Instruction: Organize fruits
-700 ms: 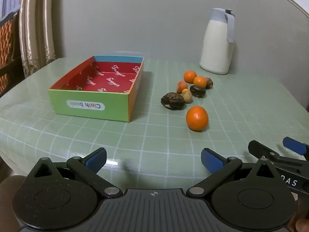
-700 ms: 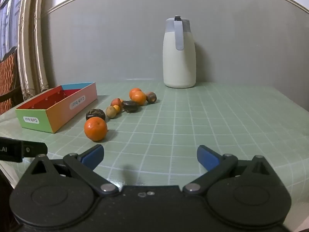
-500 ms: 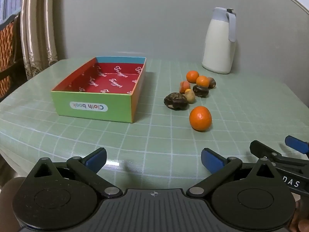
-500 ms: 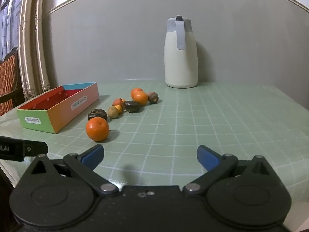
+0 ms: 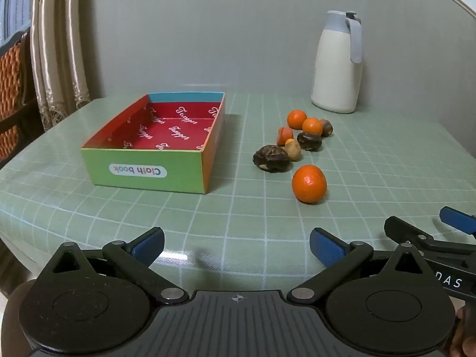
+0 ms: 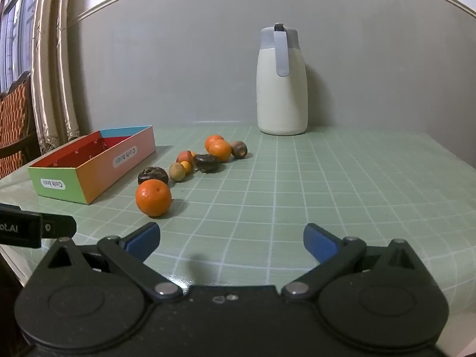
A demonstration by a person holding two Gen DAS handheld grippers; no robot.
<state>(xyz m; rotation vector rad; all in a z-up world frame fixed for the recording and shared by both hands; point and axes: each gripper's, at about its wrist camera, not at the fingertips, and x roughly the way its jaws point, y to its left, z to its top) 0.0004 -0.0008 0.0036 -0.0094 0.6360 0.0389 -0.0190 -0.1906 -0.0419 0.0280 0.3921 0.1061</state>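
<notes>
On a table (image 5: 386,178) under a green grid-pattern cloth, an open-topped box (image 5: 154,145) with a red printed interior and a green end panel labelled "Cloth book" stands to the left. Nothing lies inside it.

The fruits are all on the cloth to the right of the box. A large orange (image 5: 309,183) sits nearest, apart from the cluster. Behind it lie a dark wrinkled fruit (image 5: 271,158), a small tan fruit (image 5: 293,149), a second dark fruit (image 5: 309,140), a reddish fruit (image 5: 285,134), two smaller oranges (image 5: 296,119) and a brown fruit (image 5: 326,127). A cream jug (image 5: 337,62) with a grey lid stands by the wall.

The left wrist view looks down into the box and catches the right gripper (image 5: 440,229) at its lower right edge. The right wrist view shows the box (image 6: 98,163) from its long orange side, the large orange (image 6: 153,197) directly ahead of its left finger, and a chair (image 6: 15,119) and curtain (image 6: 50,74) at left.

Against the frames of half a second earlier, both cameras stand slightly closer to the table; the fruit and box appear unmoved.

The left gripper (image 5: 237,245) is spread wide, holding and touching nothing, above the near table edge. The right gripper (image 6: 232,238) is equally wide apart, empty, clear of the orange.
</notes>
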